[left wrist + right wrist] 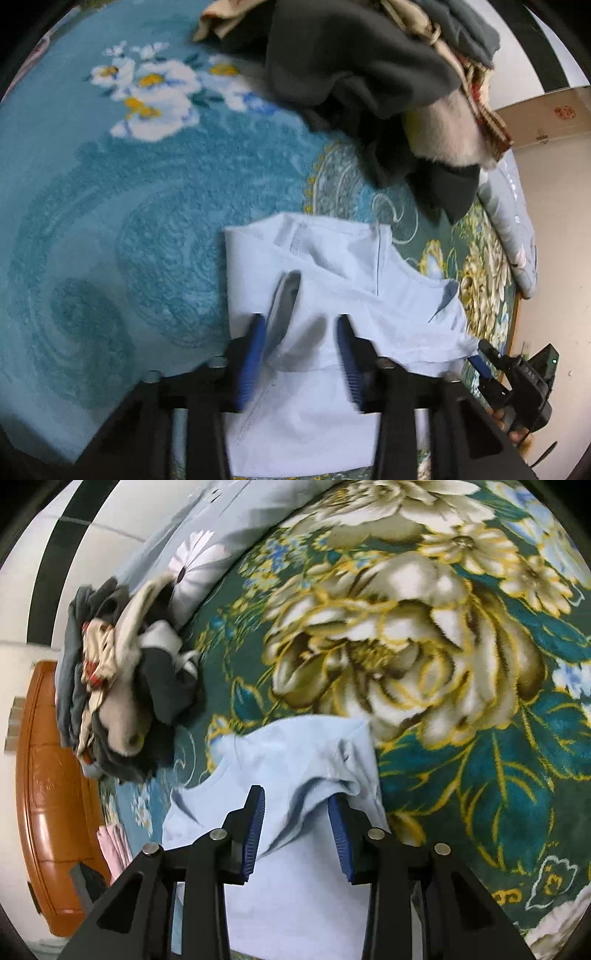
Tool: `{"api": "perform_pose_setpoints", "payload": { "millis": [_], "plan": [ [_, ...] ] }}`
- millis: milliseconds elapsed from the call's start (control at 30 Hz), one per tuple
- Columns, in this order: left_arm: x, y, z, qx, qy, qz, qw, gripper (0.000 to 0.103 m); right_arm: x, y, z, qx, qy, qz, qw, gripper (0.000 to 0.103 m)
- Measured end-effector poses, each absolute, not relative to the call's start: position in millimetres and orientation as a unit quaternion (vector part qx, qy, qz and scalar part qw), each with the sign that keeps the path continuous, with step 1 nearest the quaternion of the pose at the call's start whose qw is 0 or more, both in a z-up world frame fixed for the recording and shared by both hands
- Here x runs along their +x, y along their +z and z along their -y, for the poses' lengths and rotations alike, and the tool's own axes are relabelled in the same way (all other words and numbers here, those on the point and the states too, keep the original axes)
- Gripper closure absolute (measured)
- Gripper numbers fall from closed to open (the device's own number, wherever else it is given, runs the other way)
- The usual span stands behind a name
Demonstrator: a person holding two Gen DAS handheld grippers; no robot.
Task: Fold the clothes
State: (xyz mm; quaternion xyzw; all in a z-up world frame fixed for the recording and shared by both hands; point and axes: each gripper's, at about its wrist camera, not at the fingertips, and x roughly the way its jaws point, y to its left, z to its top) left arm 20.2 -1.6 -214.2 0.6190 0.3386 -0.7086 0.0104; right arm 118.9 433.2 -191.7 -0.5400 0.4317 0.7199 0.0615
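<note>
1. Centrally, a pale blue shirt [332, 280] lies partly folded on the flowered blanket [110, 221] of a bed, its upper layers rumpled and a raised ridge of cloth near the right-hand edge.
2. Risk: the loose top layer may slide or spring back if either tool catches only one ply; the ridge seen in the right wrist view would then be pressed into a crooked crease.
3. Risk: a drag across the plush blanket could pull the whole shirt askew, since nothing pins its far edge.
4. Left gripper [301, 321]: fingers partly spread above the shirt, with no cloth pinched between them; whether the tips touch the fabric cannot be told through the blur.
5. Right gripper [295, 797]: fingers partly spread, straddling the raised ridge; the right-hand pad [338, 830] lies against the cloth, yet no squeeze is evident, so the shirt is judged not gripped.
6. Beyond the shirt, a heap of unfolded clothes [362, 74] sits near enough that a wide sweep might snag it.
</note>
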Motion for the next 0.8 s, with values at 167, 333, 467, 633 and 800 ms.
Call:
{"api": "perform_pose_setpoints", "payload": {
  "millis": [167, 333, 467, 633, 800],
  "plan": [
    [29.8, -213.7, 7.9, 0.615, -0.704, -0.356, 0.002, 0.097, 113.5, -196.8, -425.9, -0.538, 0.711, -0.447, 0.068, 0.071],
    [37.7, -205.9, 16.3, 0.606, -0.693, -0.390, -0.003, 0.098, 109.6, -185.4, -424.8, -0.543, 0.720, -0.426, 0.077, 0.100],
    [48.3, -187.9, 23.9, 0.607, -0.672, -0.425, -0.016, 0.098, 110.8, -164.1, -431.0, -0.528, 0.724, -0.439, 0.067, 0.100],
    [28.4, -180.7, 31.6, 0.616, -0.664, -0.423, -0.010, 0.098, 92.2, -152.8, -433.2, -0.528, 0.727, -0.436, 0.054, 0.100],
    [-22.2, -210.6, 43.5, 0.600, -0.639, -0.480, 0.022, 0.098, 51.0, -184.4, -429.7, -0.562, 0.702, -0.432, 0.076, 0.100]
  ]
}}
